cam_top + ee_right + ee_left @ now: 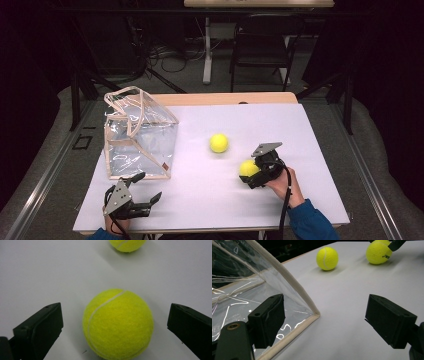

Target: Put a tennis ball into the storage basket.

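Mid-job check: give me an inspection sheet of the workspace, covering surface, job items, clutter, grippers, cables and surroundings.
Surface: white tabletop, flat, with a wooden edge showing at the far side.
Job's things: near tennis ball lies on the table between the right gripper's open jaws, which stand apart from it; far tennis ball lies loose mid-table; clear bag with beige trim stands upright at the left.
Clutter: nothing seen.
Grippers: right gripper open around the near ball; left gripper open, beside the bag's near corner, holding nothing.
Cables: a black cable trails from the right gripper toward the person.
Surroundings: dark chair, table leg and floor cables beyond the table.
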